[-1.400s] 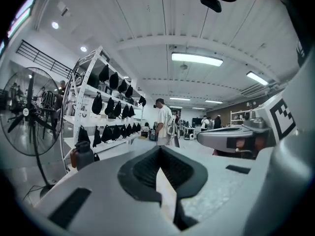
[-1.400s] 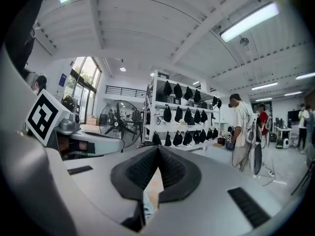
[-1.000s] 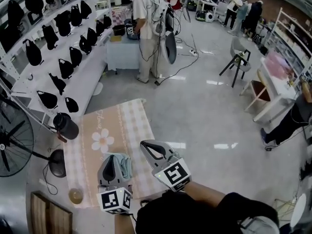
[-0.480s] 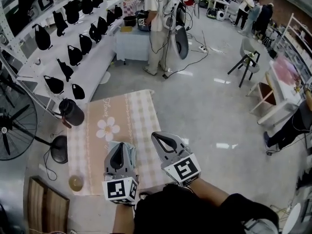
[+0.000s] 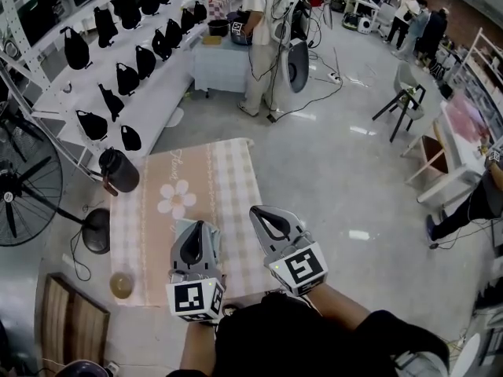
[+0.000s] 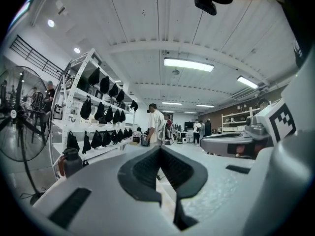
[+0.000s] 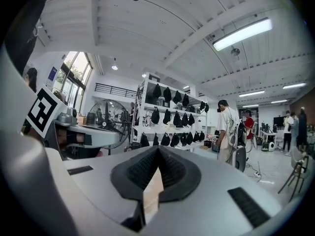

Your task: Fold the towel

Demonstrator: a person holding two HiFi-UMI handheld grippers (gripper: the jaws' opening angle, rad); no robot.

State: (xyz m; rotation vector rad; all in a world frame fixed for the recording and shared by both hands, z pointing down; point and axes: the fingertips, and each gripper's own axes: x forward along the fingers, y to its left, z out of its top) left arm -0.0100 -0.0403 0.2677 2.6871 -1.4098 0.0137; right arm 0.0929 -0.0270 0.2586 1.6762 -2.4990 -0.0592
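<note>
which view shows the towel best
The head view. The pale towel lies on the pink checked cloth, partly hidden under the left gripper. Both gripper views look level across the room, over their own shut jaws, and show none of the towel.

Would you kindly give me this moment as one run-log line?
left gripper: shut, empty | right gripper: shut, empty | towel: on table, below left gripper | both grippers held level
</note>
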